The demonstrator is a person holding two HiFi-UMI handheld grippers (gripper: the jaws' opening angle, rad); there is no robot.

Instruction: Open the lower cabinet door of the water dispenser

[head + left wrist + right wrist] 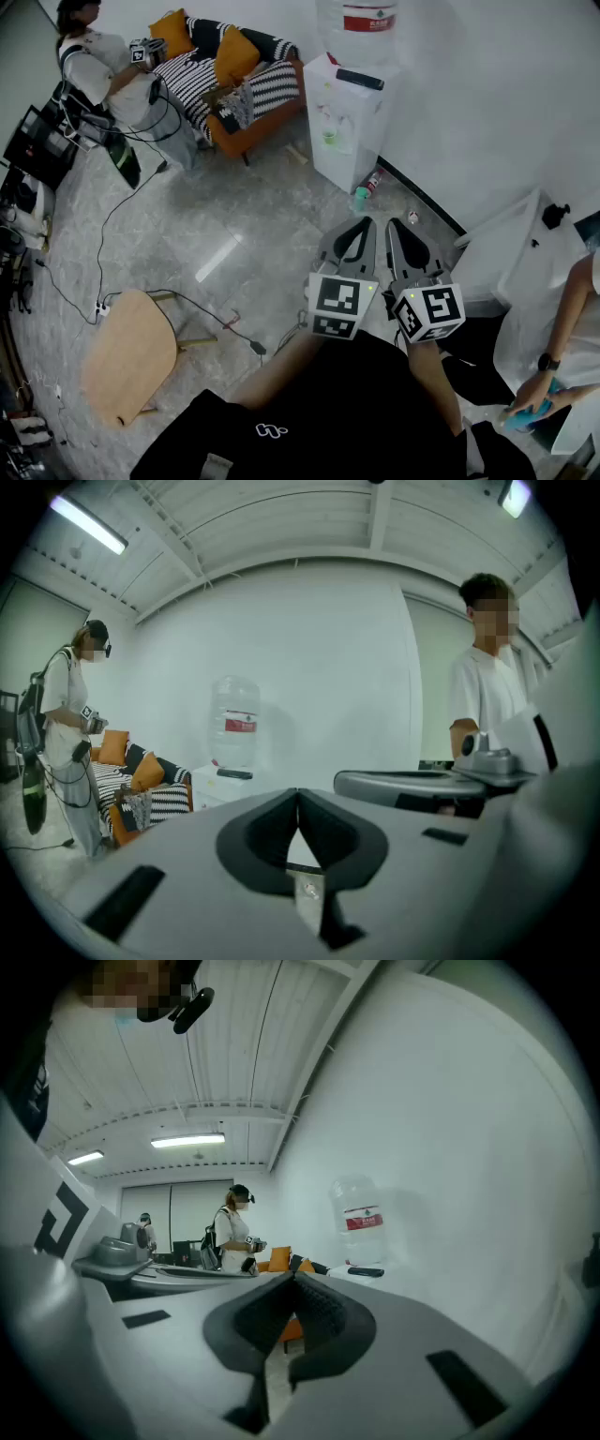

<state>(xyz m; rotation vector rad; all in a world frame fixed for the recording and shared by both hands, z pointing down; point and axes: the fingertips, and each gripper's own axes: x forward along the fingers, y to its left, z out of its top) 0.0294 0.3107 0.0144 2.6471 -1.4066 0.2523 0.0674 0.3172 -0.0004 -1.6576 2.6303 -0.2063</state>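
Far on the left sits the orange sofa (262, 122). Just right of it, by the far wall, stands the water dispenser (361, 112). It is well apart from you. Its lower cabinet door (328, 167) is the bottom part of the front, close to the floor. It looks closed, and I cannot see a handle from here. Your left tool (298, 797) is clenched with nothing in it. Your right tool (292, 1283), just beside it, is clenched and empty too. So walk closer first and bend down low. Spread one tool's jaws before you reach the door edge. Grab the edge well, then pull slowly toward you.
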